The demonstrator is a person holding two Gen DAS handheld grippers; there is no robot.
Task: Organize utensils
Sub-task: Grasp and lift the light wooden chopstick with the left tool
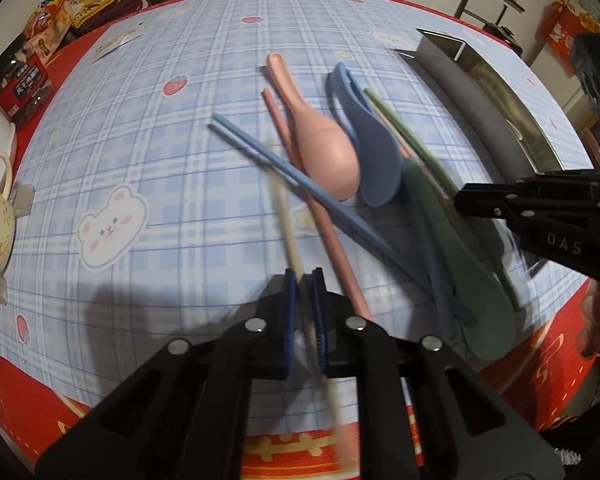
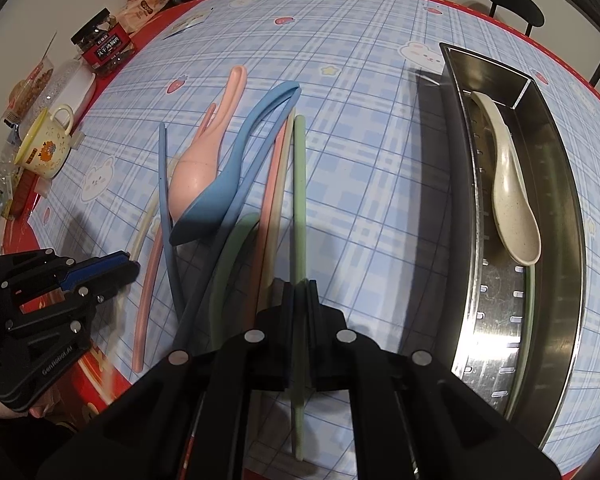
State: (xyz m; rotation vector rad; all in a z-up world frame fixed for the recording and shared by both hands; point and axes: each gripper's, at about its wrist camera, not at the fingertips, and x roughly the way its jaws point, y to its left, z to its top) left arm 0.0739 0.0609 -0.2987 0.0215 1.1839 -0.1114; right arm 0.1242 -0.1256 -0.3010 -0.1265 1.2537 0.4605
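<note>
On the desk [image 2: 360,92], both jaws grip chopsticks: left gripper [image 1: 305,280] a cream stick [image 1: 286,224], right gripper [image 2: 300,286] a green stick [image 2: 299,200]. Lifting may drag crossed utensils; tray [image 2: 556,184] waits beside.

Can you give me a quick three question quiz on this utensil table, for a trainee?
1. True or false: the steel tray is empty.
2. What is the right hand-held gripper shut on? A) pink spoon B) green chopstick C) mug
3. Fill in: the left hand-held gripper is shut on a ____ chopstick.

Key
1. False: a cream spoon lies in it.
2. B: the green chopstick runs between its pads; the pink spoon lies on the tablecloth.
3. Cream: the cream chopstick sits between the blue pads.
</note>
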